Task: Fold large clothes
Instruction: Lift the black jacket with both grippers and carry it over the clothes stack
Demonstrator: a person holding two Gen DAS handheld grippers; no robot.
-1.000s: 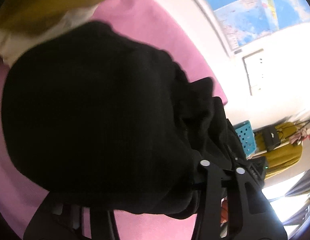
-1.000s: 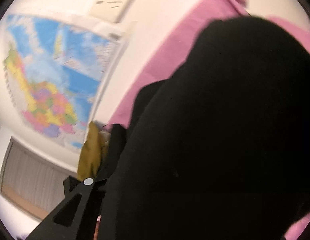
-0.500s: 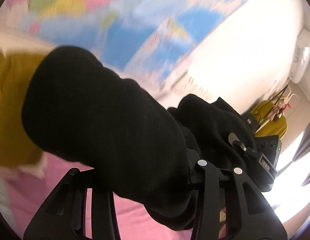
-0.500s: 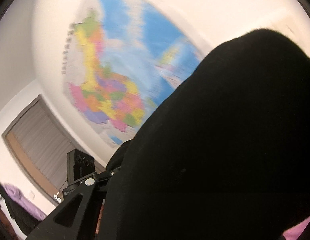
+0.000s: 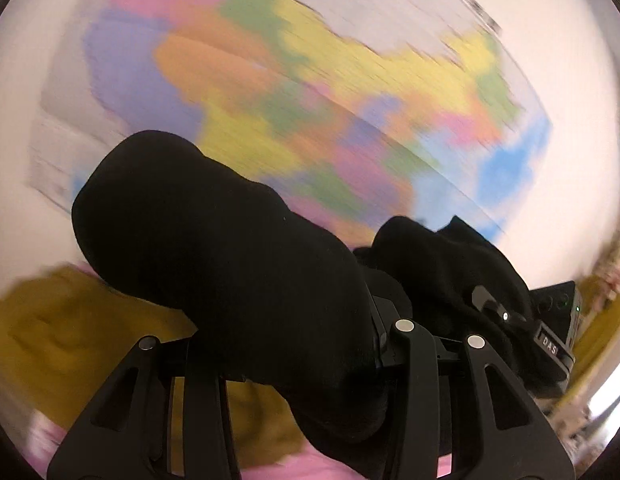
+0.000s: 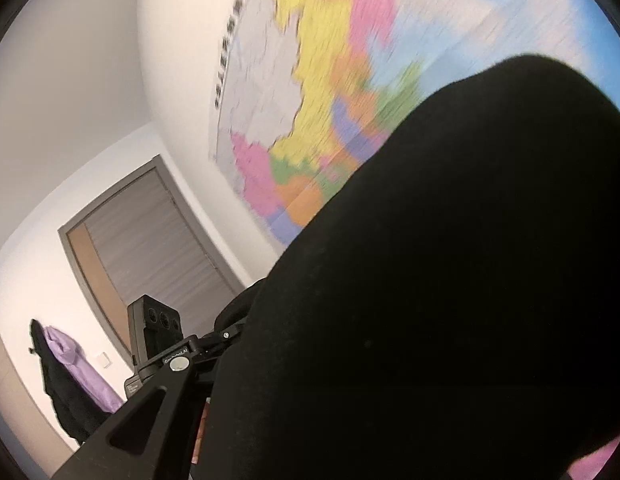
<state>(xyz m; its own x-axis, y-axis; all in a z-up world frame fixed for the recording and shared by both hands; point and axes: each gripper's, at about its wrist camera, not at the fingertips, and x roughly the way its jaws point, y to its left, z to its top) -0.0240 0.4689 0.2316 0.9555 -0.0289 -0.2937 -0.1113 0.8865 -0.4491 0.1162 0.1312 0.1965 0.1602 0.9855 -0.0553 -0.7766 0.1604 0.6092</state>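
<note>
A: Left wrist view: one black garment, soft knit, bunched thick, clamped in the left gripper. One mustard cloth on the pink bed below; blurred wall map behind.

B: Right wrist: same garment fills the frame, covering the right gripper; can't tell its jaw state. One grey door.

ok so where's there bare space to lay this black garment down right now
Little shows. Left wrist view: a strip of pink surface at the bottom edge, beside the mustard cloth, which crowds the left. Right wrist view: a pink sliver under the black garment. Both cameras face the wall map, so the rest is unseen.
</note>
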